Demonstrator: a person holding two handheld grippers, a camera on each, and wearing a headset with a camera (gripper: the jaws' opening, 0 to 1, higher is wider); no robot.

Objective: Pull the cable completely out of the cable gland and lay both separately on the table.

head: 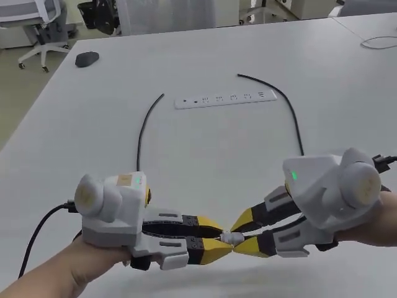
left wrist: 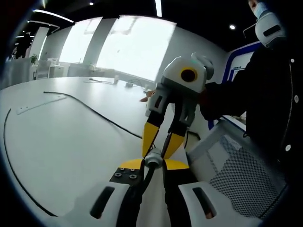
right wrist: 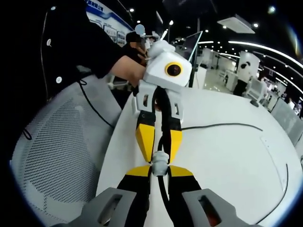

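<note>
Mia: Where is the cable gland?

Tom: It is up in the air over the worktop, close to the person. It is the little white thing in the middle.

Mia: What holds it?

Tom: The left gripper and the right gripper point at each other. Both pairs of yellow fingers are squeezed in on the gland, one pair from each side. It is too small to tell if one pair nips the cable too.

Mia: Which way does the gland point?

Tom: Its long way goes side to side, from one gripper to the other. The black cable runs through it the same way, then lies in two long curves on the worktop near the power strip.

Mia: So how does the person get the cable out?

Tom: I think one gripper should hold the gland tight. The other should grab the cable right beside it and pull straight along that side-to-side line, not up or bent. The cable looks long, so it may take many pulls
</note>
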